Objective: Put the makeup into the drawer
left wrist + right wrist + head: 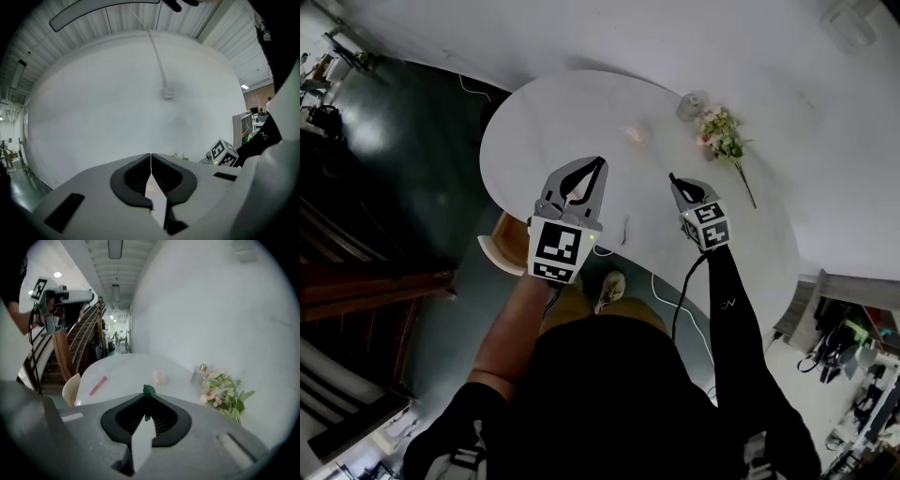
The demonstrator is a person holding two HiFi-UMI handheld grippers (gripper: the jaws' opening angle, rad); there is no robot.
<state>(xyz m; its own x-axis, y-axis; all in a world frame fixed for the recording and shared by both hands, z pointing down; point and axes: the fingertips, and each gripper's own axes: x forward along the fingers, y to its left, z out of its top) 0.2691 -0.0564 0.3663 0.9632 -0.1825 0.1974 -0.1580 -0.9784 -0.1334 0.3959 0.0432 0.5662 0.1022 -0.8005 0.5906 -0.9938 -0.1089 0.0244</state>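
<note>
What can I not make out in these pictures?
Drawer: in no view.
Small dark green thing between the right tool's tips: too small to identify, right gripper view.
Pink stick on the table: too blurred to name, right gripper view.
Pale item mid-table: washed out by glare, head view.

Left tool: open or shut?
Shut. Left tool: jaws meet along a thin line in its own view, nothing visible between them.
</note>
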